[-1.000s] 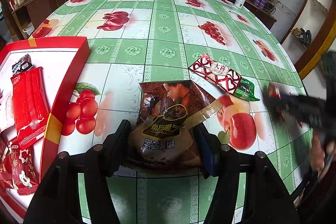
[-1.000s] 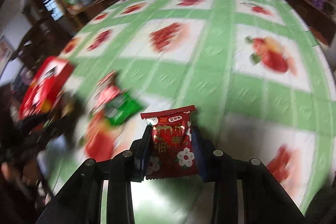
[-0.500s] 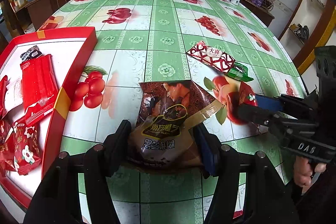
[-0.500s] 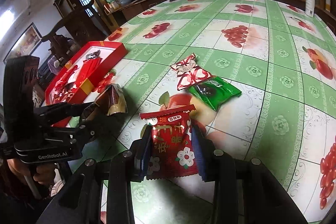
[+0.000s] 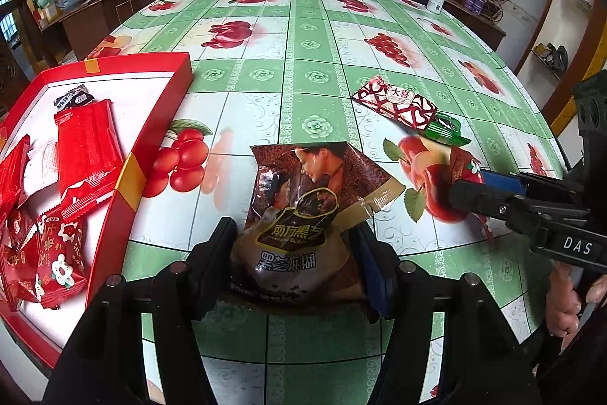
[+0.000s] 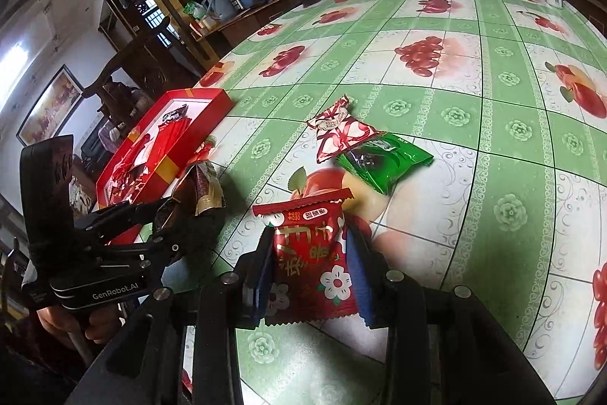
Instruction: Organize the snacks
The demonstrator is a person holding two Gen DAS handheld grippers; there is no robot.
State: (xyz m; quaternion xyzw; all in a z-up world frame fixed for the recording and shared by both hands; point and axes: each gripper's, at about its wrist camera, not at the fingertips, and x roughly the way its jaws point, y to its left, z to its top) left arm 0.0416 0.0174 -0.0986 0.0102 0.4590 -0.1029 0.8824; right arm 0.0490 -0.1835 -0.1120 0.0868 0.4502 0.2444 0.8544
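At nine o'clock in your left view sits the red tray (image 5: pixel 159 143), several red packets already inside. Your left gripper (image 5: pixel 296 245) is clamped on the brown sesame pouch (image 5: pixel 303 200), your right gripper (image 6: pixel 309 260) on the red flower packet (image 6: pixel 311 253). You look mid-carry: swing both toward the tray. At one o'clock, the red-white wrapper (image 5: pixel 394 103) and green packet (image 5: pixel 445 131) wait.

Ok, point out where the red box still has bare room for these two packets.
The red box is bare white along its far edge and right wall, beyond the long red packet and black wrapper. Its near left corner is crowded with red flowered packets. The left gripper holds the brown sesame pouch; the right gripper holds a red flowered packet.
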